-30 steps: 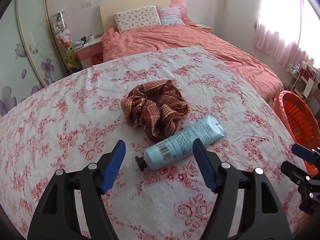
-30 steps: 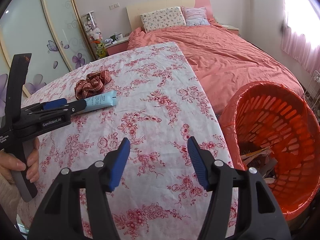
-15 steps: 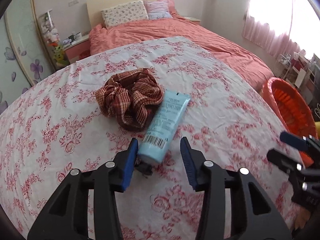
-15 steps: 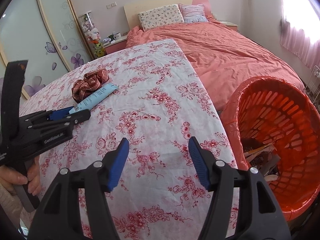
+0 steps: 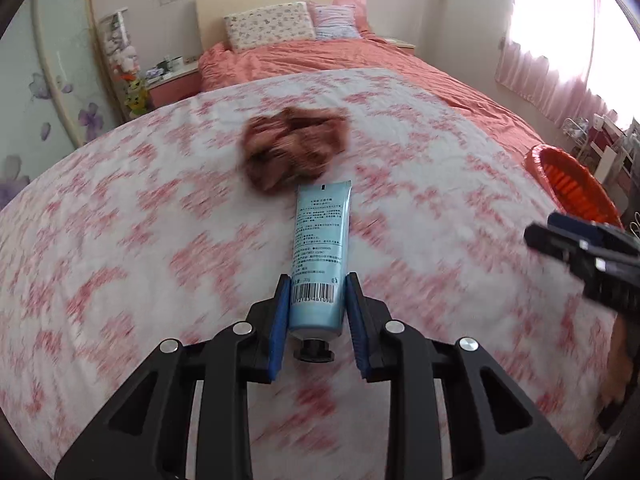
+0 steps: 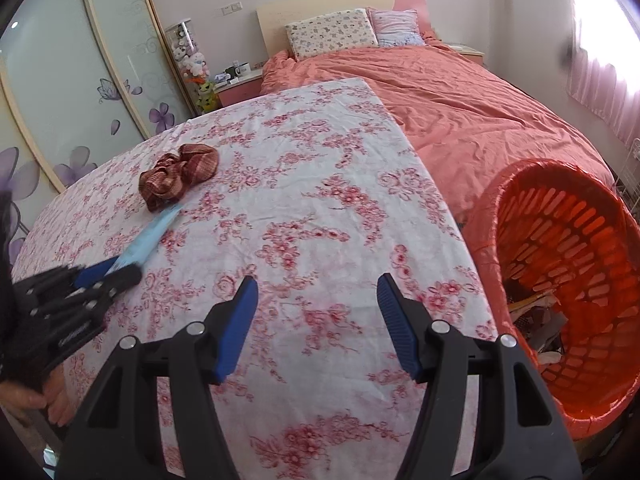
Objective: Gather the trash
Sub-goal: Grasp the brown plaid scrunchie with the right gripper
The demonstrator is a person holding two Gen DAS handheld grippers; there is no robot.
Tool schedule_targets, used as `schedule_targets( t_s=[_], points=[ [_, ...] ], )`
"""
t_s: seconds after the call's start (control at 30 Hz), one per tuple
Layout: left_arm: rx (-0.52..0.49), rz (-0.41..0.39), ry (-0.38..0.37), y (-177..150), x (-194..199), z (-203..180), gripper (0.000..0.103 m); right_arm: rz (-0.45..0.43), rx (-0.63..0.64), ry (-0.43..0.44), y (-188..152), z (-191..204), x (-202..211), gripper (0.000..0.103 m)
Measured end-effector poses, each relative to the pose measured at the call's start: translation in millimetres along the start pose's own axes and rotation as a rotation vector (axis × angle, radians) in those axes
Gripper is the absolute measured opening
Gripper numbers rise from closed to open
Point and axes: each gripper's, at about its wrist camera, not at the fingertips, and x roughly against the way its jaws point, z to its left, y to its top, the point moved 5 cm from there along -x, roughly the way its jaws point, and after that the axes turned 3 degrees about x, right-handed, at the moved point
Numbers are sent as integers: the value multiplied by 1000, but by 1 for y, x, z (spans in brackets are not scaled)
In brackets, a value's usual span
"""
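Observation:
My left gripper (image 5: pixel 316 300) is shut on a light blue tube (image 5: pixel 320 248), gripping its capped end near the barcode; the tube points away toward a red-brown plaid scrunchie (image 5: pixel 294 148). In the right wrist view the tube (image 6: pixel 150 236) runs from the left gripper (image 6: pixel 108 274) up to the scrunchie (image 6: pixel 178 174). My right gripper (image 6: pixel 318 316) is open and empty above the floral tablecloth (image 6: pixel 312 200), near its right edge. An orange trash basket (image 6: pixel 568 280) with trash inside stands to the right below the table edge; it also shows in the left wrist view (image 5: pixel 572 184).
A bed with a salmon cover (image 6: pixel 460 108) lies behind the table. A nightstand with mugs (image 6: pixel 240 76) and a wardrobe with flower decals (image 6: pixel 80 100) stand at the back left. Pink curtains (image 5: pixel 560 76) hang at the right.
My left gripper moved forward around the tube's capped end and closed on it. The view is motion-blurred now. My right gripper stayed open and barely moved.

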Motion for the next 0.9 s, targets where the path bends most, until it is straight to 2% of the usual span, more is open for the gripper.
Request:
schedule_targets(
  t_s=[0.07, 0.23, 0.33, 0.57, 0.73, 0.9],
  points=[
    [38, 1, 26, -7, 6, 22, 28, 2, 15, 6, 2, 9, -2, 61],
    [207, -1, 162, -1, 5, 99, 28, 6, 47, 34, 13, 40, -13, 61],
    [278, -6, 190, 6, 1, 123, 28, 3, 53, 66, 26, 62, -24, 61],
    [293, -24, 190, 10, -2, 131, 29, -17, 37, 109, 67, 112, -61, 64],
    [309, -30, 170, 6, 0, 136, 29, -6, 8, 97, 91, 134, -86, 70],
    [314, -32, 164, 5, 1, 136, 29, 32, 14, 70, 99, 149, -111, 76]
  ],
)
